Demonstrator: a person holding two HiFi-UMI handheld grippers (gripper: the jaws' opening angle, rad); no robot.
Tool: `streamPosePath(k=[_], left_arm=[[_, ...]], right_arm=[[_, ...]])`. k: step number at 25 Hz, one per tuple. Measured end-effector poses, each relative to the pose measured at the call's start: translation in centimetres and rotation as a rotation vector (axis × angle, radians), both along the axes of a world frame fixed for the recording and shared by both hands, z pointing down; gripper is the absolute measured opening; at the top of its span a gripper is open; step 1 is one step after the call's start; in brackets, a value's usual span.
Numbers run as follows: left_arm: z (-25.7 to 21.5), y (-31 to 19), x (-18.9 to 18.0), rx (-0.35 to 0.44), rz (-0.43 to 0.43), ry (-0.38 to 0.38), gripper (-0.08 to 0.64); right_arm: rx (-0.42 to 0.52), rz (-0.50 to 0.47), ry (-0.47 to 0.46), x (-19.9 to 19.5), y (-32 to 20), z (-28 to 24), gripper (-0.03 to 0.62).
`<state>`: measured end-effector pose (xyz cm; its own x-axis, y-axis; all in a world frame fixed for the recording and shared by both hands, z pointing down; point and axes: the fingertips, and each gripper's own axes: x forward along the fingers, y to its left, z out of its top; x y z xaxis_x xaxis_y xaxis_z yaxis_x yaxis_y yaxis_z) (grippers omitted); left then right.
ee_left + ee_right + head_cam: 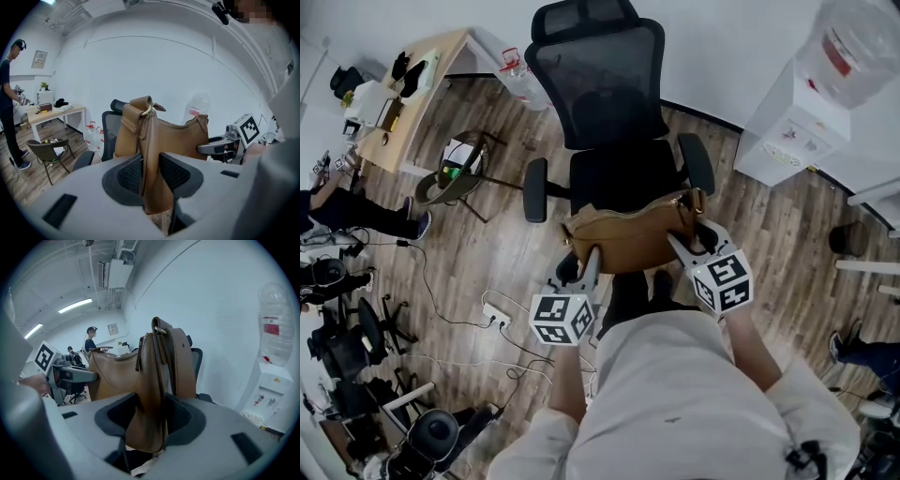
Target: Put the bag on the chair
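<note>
Both ends pinched | bag spans left gripper to right gripper

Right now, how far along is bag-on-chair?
Done: left gripper and right gripper are each clamped on an end of the brown bag. In hand: bag hangs at the chair seat front edge, apparently not resting. Left: set it on the seat, release.

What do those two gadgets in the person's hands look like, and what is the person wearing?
The left gripper and right gripper each have a pale grey body, two jaws lined with black textured pads, and a white cube printed with black square markers. The person wears a pale, off-white top.
</note>
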<state>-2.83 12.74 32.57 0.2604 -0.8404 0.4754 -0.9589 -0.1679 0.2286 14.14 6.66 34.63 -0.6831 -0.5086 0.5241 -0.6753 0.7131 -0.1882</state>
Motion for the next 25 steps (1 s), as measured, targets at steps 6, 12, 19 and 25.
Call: streamPosePath(k=[6, 12, 19, 25], left_arm=[[0.5, -4.3, -2.7, -0.001, 0.032, 0.017, 0.100], [0.5, -9.3, -6.1, -0.011, 0.068, 0.038, 0.100], [1.1, -14.5, -9.7, -0.016, 0.123, 0.051, 0.100], [2.3, -17.7, -11.6, -0.037, 0.161, 0.097, 0.100]], right_arm=[[0.000, 0.033, 0.022, -2.5, -3.6, 0.2, 0.193], [-0.008, 0.065, 0.048, -5.6, -8.0, 0.0, 0.193], [-0.016, 0.099, 0.085, -9.1, -12.2, 0.4, 0.192], [-0.014, 0.138, 0.133, -10.9, -14.6, 1.1, 0.189]])
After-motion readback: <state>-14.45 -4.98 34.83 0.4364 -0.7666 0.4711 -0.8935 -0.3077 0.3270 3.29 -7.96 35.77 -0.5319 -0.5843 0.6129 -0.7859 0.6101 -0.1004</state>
